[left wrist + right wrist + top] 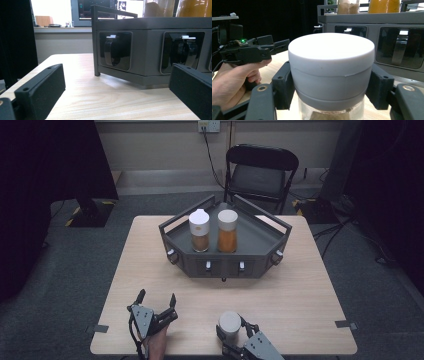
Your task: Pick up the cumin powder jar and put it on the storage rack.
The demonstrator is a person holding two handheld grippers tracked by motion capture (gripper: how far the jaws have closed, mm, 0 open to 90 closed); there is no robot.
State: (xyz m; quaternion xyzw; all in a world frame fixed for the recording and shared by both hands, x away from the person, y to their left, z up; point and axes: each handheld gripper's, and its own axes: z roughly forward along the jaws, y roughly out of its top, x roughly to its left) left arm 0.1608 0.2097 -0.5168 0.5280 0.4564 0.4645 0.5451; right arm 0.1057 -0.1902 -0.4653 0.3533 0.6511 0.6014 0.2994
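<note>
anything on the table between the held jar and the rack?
Nothing: in the high view, bare table lies between the jar in the right gripper and the rack.

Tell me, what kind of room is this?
Probably a lab or test room: a lone wooden table on grey carpet, a folding chair, dark curtains, and cables trailing across the floor.

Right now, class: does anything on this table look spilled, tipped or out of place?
Nothing spilled or tipped. Two jars stand upright in the grey tray; a third jar sits apart at the near edge, clamped in the right gripper.
</note>
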